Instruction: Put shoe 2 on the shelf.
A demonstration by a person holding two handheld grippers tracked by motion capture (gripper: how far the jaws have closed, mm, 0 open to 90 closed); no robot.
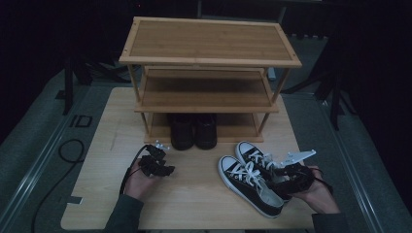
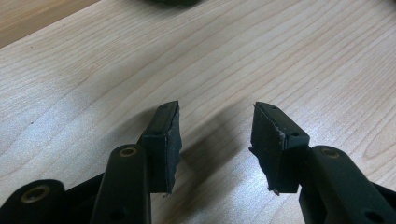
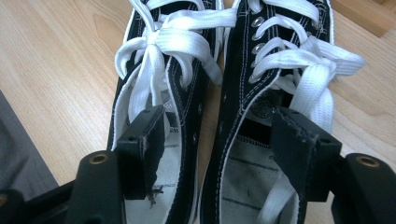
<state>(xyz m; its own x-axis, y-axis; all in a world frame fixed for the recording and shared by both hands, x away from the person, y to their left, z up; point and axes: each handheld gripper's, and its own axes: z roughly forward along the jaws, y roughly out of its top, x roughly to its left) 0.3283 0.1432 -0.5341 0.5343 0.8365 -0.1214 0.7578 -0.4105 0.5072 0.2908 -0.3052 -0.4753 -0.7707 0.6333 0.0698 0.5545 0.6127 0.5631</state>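
Sneakers (image 1: 250,182) near the table's (image 1: 204,194) right front corner: we'd pinch both inner collars together with the spread right gripper (image 3: 219,135), seemingly straddling them, left gripper (image 2: 215,140) spread, empty.

Two black canvas sneakers with white laces (image 1: 252,182), two dark leather shoes (image 1: 193,131) (on the lowest tier), one three-tier bamboo shoe rack (image 1: 209,43), one pale wooden worktop (image 1: 194,194), two tongs.
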